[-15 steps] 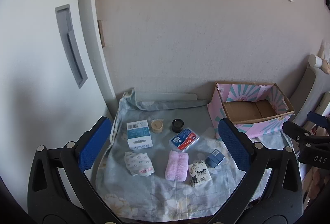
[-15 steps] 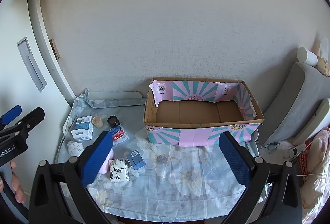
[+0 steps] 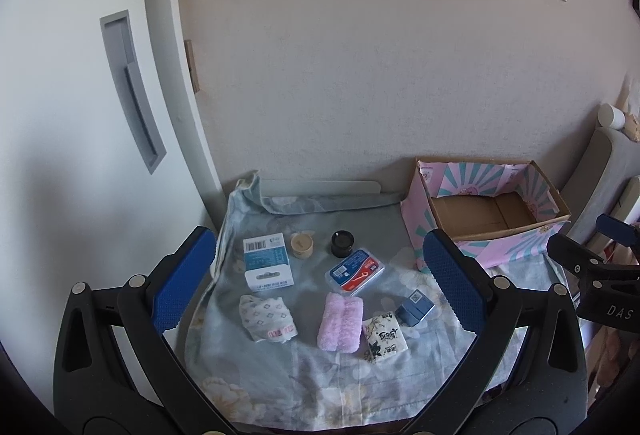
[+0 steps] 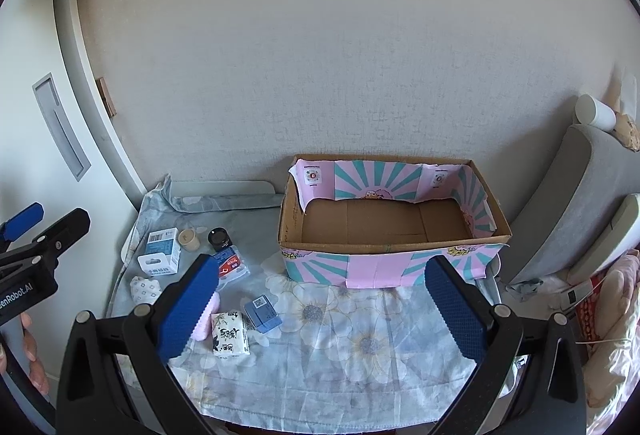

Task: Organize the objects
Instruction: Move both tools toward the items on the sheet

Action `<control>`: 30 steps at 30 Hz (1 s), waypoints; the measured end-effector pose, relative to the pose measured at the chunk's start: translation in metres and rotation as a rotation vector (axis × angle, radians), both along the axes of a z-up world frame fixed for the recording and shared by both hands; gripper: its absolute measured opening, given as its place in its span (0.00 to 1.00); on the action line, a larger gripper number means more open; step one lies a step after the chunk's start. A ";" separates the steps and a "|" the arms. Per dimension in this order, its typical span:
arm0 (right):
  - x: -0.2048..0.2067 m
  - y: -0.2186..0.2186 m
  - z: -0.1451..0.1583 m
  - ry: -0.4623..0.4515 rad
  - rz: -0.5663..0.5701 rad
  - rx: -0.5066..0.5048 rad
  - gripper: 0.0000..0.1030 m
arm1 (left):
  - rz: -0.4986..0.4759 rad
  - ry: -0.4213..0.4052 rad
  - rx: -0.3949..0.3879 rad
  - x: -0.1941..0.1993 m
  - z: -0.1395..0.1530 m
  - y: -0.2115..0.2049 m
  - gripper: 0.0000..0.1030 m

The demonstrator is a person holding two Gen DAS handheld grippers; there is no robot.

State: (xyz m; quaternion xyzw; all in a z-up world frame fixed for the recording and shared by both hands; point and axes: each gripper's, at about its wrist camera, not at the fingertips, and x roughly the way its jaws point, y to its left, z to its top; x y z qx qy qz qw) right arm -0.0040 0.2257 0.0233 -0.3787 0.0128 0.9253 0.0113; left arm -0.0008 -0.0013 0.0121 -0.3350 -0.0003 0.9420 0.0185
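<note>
On the cloth-covered surface ahead of me, the small things are lying in a loose cluster to the left of the cardboard box, which is sitting open and holding nothing. I am keeping my left claw and my right claw spread wide above it all, each gripping nothing.

I am judging the pink towel roll, the white wrapped packet and the tissue pack to be light and soft; they are likely to squash, so I am thinking of pinching each across its short middle. I am expecting the white carton and the blue box to be stiff and light, best taken on flat opposite sides. I am reckoning the red-labelled plastic case may be slick. I am treating the black jar and the beige jar as round and hard, so I am planning to take them across the widest part.
</note>
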 end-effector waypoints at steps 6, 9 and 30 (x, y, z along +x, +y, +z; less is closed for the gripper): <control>0.001 -0.001 0.001 0.009 0.005 0.001 1.00 | 0.001 0.006 0.011 -0.001 0.001 -0.004 1.00; 0.000 -0.001 0.000 0.006 0.008 0.005 1.00 | -0.006 -0.001 0.015 -0.002 0.001 -0.004 1.00; -0.006 -0.004 -0.003 -0.010 0.035 -0.007 1.00 | -0.032 -0.051 0.045 -0.014 -0.007 -0.005 1.00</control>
